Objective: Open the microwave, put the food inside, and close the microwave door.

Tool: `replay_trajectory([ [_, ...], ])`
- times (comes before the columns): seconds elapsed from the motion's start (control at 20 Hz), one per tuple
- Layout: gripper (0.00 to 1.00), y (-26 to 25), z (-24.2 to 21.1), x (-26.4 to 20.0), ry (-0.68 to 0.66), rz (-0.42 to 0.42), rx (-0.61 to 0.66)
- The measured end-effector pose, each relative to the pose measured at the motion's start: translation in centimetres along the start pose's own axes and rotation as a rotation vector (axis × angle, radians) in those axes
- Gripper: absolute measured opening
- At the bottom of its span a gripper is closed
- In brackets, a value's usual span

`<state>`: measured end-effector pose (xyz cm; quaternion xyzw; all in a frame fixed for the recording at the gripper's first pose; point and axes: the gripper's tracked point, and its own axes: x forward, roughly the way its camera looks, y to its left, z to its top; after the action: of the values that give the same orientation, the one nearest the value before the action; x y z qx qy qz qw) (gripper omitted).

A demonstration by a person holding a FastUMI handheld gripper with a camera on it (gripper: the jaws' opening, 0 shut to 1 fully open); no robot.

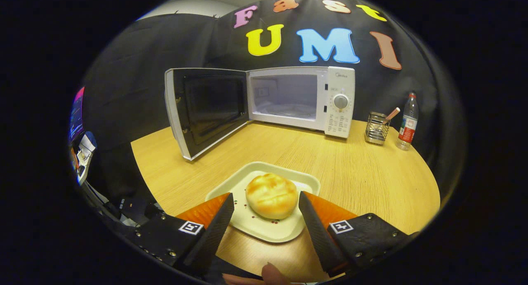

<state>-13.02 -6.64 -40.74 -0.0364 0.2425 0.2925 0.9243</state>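
near corners of the plate (307, 181) hidden behind the spread fingers (218, 223), underside of the bun (272, 195) unseen, label on the bottle (407, 121) too small to tell, holder (376, 128) contents unclear, clutter beyond table (371, 182) edge blurred

So the microwave (300, 99) sits at the upper middle of the frame with its door (206, 109) swung wide to the left, and the cavity mouth is wide open. The door juts forward over the table (354, 169), blocking the upper-left side. Bare wood runs from the tray (307, 182) straight up to the opening. The bun (272, 195) sits between the spread fingers of the gripper (266, 204), neither touching it, a gap on each side. A wire holder (376, 128) and a bottle (407, 121) stand far right, well clear.
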Motion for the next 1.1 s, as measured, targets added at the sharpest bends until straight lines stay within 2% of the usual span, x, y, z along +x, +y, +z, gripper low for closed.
replay_trajectory([
  [0.1,0.96,-0.5,-0.6,0.7,0.032,-0.008,-0.001],
  [0.25,0.97,0.3,-0.7,1.4,0.055,0.029,-0.012],
  [0.4,0.96,-0.2,-0.7,2.4,0.066,0.007,-0.033],
  [0.65,0.77,-0.2,-0.6,2.0,0.047,-0.009,-0.008],
  [0.75,0.67,-0.8,-0.3,1.8,0.028,-0.052,-0.016],
  [0.9,0.67,0.7,0.6,1.5,0.025,-0.009,0.013],
  [1.1,0.67,2.1,4.1,1.4,-0.034,-0.003,0.015],
])
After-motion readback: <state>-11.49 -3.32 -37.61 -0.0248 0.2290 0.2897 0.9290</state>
